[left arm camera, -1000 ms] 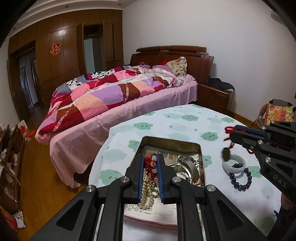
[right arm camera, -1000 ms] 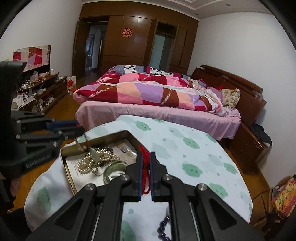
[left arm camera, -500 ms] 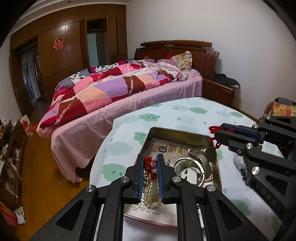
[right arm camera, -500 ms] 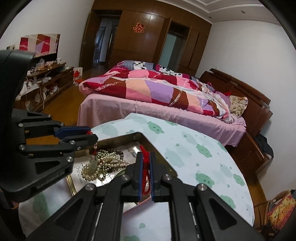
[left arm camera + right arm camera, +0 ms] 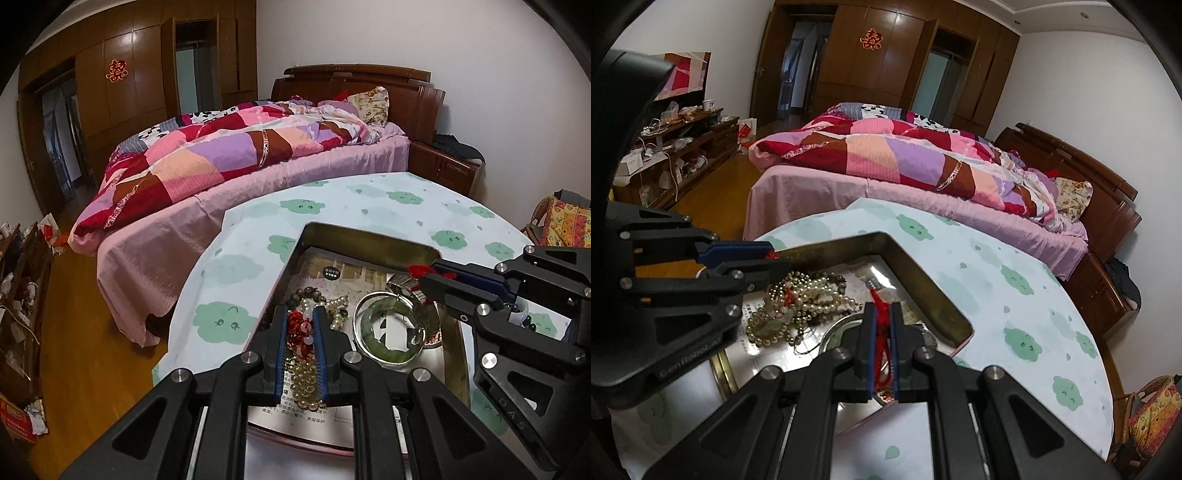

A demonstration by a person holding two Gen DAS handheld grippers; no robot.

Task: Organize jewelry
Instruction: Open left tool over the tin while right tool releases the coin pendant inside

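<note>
lowering both loads over metal tin [image 5: 373,242]: left gripper [image 5: 301,323] clamps pearl-and-red bead strand [image 5: 303,363], right gripper [image 5: 882,328] pinches red cord [image 5: 882,332]; next, release inside.

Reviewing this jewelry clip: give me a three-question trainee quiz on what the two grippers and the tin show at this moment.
1. True or false: the left gripper is shut on a bead strand with red and pale beads.
2. What is pinched in the right gripper? A) a pearl necklace B) a red cord C) a watch
3. Fill in: the green bangle lies inside the ____.

Key
1. True; the strand runs between its pads over the tin.
2. B, the red cord.
3. Tin, which stands on the cloud-print tablecloth.
</note>
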